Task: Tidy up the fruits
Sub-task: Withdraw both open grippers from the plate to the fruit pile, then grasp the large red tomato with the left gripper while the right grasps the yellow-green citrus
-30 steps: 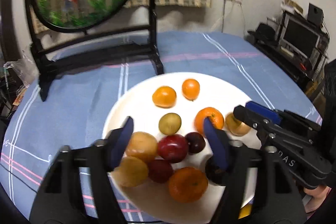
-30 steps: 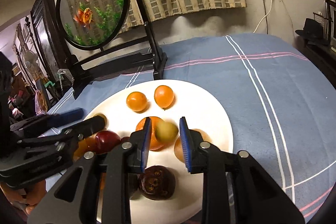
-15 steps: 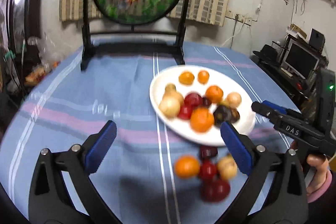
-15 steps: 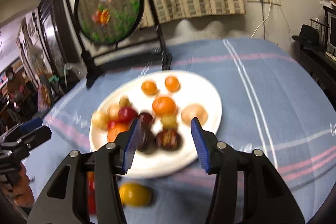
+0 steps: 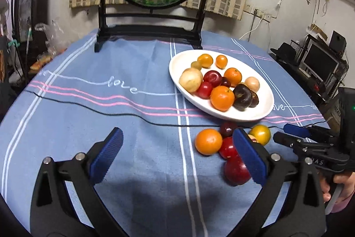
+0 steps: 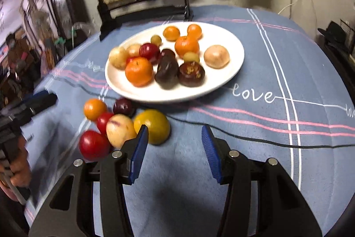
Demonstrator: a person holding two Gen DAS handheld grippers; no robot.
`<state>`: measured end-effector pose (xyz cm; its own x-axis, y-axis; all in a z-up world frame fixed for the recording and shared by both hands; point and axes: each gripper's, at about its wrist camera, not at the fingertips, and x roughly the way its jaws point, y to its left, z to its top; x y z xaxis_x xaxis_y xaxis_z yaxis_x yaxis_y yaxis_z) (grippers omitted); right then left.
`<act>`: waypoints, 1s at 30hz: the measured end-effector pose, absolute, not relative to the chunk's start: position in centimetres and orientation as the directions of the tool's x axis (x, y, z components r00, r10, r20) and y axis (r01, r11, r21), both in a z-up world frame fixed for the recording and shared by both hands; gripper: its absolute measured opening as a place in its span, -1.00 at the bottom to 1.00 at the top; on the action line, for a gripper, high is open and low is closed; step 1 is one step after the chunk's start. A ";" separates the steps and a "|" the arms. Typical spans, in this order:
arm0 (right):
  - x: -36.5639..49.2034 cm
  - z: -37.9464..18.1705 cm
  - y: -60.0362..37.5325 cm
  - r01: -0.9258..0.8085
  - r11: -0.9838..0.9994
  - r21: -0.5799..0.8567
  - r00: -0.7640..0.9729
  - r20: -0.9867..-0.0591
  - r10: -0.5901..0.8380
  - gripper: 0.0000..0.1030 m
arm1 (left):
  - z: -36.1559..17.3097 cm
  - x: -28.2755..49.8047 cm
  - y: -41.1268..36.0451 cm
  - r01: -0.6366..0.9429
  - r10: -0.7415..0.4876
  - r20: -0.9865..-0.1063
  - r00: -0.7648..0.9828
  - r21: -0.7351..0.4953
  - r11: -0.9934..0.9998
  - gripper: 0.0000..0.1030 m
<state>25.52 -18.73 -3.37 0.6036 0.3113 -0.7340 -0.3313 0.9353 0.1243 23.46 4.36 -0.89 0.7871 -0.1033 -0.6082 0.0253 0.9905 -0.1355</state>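
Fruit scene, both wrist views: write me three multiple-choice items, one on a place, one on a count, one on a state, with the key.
1. Where does the yellow fruit lie?
A. on the white plate
B. on the blue cloth beside the plate
C. between a gripper's fingers

2. How many fruits lie off the plate?
A. two
B. six
C. ten

3. How is the right gripper?
A. open and empty
B. shut on an orange
C. shut on the black cable

Key: 1 B, it rests on the cloth near the plate's rim. 2 B, the right wrist view shows six clustered there. 3 A, its fingers stand apart with only cloth between.
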 end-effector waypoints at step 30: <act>27.1 -5.2 -17.6 -0.370 0.879 0.301 0.557 -0.685 0.469 -0.18 | -0.3 22.7 3.5 0.030 -0.059 -0.571 0.819 -0.060 0.998 0.96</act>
